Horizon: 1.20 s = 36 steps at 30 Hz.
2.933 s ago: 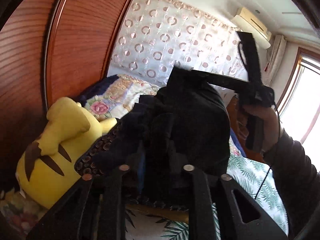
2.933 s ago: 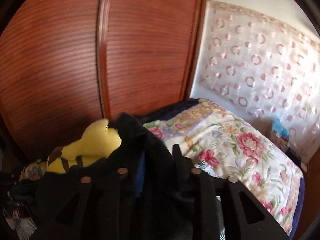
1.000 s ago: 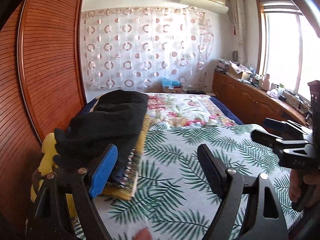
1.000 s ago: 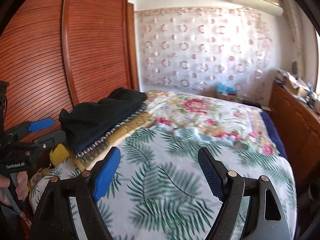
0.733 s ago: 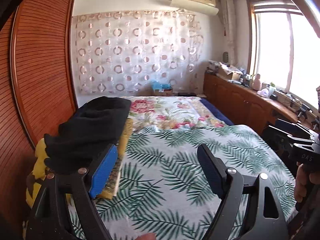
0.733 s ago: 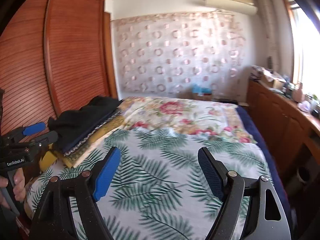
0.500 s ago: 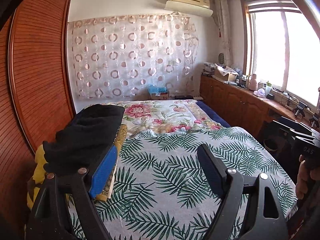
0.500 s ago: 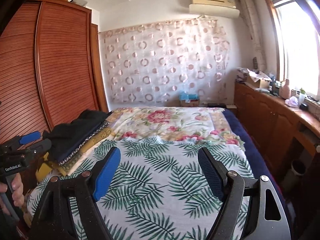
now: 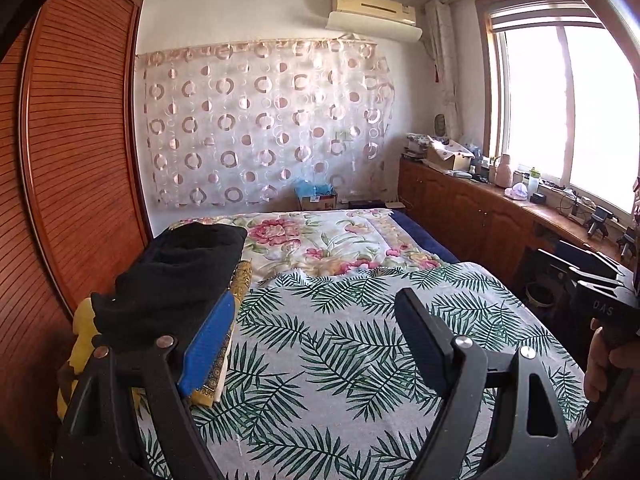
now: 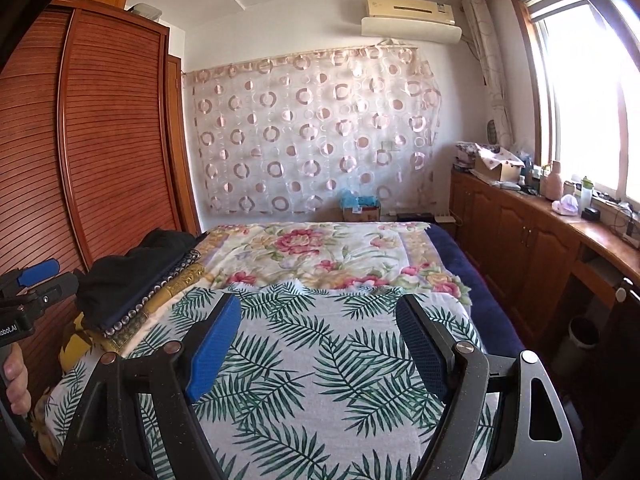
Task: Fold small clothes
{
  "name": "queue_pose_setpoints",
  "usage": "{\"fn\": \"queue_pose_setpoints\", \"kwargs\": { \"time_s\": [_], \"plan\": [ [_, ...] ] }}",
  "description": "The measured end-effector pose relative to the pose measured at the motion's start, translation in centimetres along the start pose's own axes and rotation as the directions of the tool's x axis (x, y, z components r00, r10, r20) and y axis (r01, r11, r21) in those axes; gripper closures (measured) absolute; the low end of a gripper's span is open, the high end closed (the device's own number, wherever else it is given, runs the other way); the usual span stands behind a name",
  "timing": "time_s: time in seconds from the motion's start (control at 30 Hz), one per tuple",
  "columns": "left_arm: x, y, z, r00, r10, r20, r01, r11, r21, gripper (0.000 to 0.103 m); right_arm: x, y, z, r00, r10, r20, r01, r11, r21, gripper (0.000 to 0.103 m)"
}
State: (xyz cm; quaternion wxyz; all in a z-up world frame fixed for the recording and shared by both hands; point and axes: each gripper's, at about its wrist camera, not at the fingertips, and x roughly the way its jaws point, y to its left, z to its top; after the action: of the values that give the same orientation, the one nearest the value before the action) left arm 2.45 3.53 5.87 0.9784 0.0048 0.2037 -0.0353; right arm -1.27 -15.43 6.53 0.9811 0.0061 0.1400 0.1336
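Observation:
A folded black garment (image 9: 176, 276) lies on top of a stack of folded clothes (image 9: 224, 360) at the left edge of the bed; it also shows in the right wrist view (image 10: 132, 276). My left gripper (image 9: 316, 344) is open and empty, held above the palm-leaf sheet (image 9: 360, 344), to the right of the stack. My right gripper (image 10: 320, 344) is open and empty above the same sheet (image 10: 316, 360). In the left wrist view the right gripper (image 9: 588, 268) shows at the right edge; in the right wrist view the left gripper (image 10: 40, 280) shows at the left edge.
A yellow plush toy (image 9: 80, 344) lies under the stack, against the wooden wardrobe (image 9: 80, 160). A floral quilt (image 9: 320, 240) covers the far half of the bed. A wooden cabinet (image 9: 480, 220) with clutter runs along the right under the window.
Both grippers let go of the black garment, opened, and pulled back and up from the stack. The view has widened to the whole bed and room.

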Motion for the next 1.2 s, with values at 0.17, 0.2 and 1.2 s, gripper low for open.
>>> {"fn": "queue_pose_setpoints", "kwargs": {
  "time_s": [0.17, 0.2, 1.2],
  "plan": [
    [-0.3, 0.0, 0.1, 1.0, 0.002, 0.006, -0.002, 1.0, -0.005, 0.02, 1.3, -1.2, 0.2, 1.0, 0.0, -0.004, 0.0, 1.0, 0.0, 0.022],
    [-0.2, 0.0, 0.0, 1.0, 0.002, 0.006, -0.002, 1.0, -0.005, 0.02, 1.3, -1.4, 0.3, 1.0, 0.001, -0.004, -0.001, 1.0, 0.0, 0.022],
    [-0.3, 0.0, 0.0, 1.0, 0.005, 0.01, -0.005, 1.0, -0.002, 0.02, 1.4, -2.9, 0.2, 1.0, 0.011, -0.007, -0.011, 1.0, -0.011, 0.022]
  ]
}}
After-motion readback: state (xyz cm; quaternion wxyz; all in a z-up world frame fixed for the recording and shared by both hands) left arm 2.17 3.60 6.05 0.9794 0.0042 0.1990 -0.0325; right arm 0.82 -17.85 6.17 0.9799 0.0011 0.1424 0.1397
